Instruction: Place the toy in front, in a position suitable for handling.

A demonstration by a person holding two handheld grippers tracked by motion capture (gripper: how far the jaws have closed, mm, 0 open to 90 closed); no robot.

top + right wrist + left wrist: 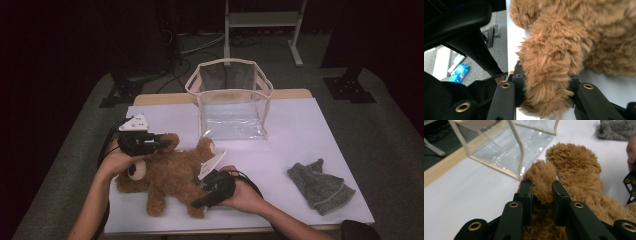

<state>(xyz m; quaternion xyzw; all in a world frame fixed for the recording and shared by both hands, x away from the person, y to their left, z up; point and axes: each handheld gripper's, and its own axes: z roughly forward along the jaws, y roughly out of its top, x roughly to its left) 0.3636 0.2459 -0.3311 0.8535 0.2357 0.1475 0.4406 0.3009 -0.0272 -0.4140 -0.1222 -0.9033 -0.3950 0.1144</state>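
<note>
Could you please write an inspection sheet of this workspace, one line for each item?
Surface: white table, wooden edge at the far side.
Job's things: brown teddy bear lying on the table; clear bag standing open behind it.
Clutter: grey knitted garment at the near right.
Grippers: left tool shut on one limb of the bear; right tool shut on another limb.
Cables: a black cable trails from the left tool; more cables on the floor beyond the table.
Surroundings: dark room, grey floor, metal stand legs behind.
</note>
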